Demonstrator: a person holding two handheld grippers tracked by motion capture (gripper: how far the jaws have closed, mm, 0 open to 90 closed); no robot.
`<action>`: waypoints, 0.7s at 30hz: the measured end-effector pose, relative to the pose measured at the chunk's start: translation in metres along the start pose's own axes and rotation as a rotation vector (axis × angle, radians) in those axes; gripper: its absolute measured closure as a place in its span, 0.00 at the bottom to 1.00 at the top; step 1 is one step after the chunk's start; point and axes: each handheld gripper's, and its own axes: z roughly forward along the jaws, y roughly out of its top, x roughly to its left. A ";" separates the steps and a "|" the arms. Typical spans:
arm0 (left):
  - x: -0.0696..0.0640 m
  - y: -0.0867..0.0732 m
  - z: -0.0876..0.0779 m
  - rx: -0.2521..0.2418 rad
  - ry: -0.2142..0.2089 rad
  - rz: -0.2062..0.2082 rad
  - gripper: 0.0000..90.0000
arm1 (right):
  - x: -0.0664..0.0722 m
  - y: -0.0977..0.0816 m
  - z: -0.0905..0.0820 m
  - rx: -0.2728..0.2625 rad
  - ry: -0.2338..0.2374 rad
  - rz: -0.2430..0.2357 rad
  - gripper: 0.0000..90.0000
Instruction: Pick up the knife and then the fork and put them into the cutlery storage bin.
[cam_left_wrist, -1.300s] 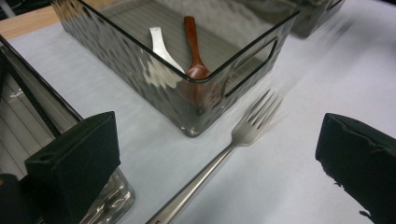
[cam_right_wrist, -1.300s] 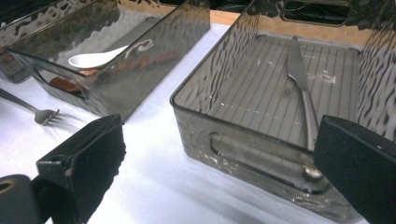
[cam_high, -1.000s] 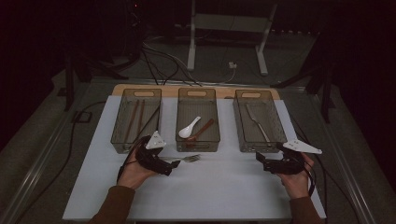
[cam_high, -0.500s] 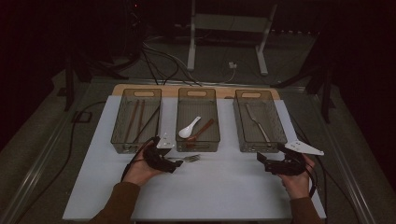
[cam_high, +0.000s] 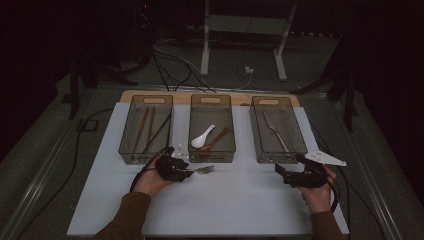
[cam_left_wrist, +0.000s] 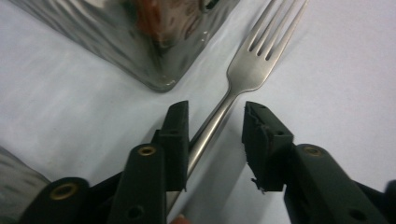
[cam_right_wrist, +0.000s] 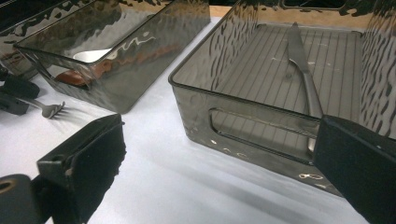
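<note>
The left gripper (cam_left_wrist: 215, 135) is closing its jaws around the silver metal fork's (cam_left_wrist: 243, 70) handle near the white table's (cam_high: 240, 200) front edge, not yet pinching; next comes squeezing and lifting. The right gripper (cam_right_wrist: 224, 172) is resting spread.

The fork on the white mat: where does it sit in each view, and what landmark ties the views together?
High view: the fork lies left of centre, before the middle bin, at the left gripper.
Left gripper view: the fork runs from centre to top, its handle between the closing jaws.
Right gripper view: the fork tines show at the left edge.
Shared landmark: the middle bin's near corner.
</note>
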 end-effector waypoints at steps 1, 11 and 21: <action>-0.001 0.000 0.000 -0.001 -0.016 0.001 0.74 | 0.000 0.000 0.000 0.000 -0.002 0.004 0.02; -0.029 0.007 0.004 0.024 -0.116 0.075 0.93 | -0.004 -0.001 -0.001 -0.004 0.005 0.027 0.03; -0.043 0.017 0.005 0.108 -0.086 0.117 0.93 | -0.005 -0.002 -0.001 -0.002 0.011 0.036 0.03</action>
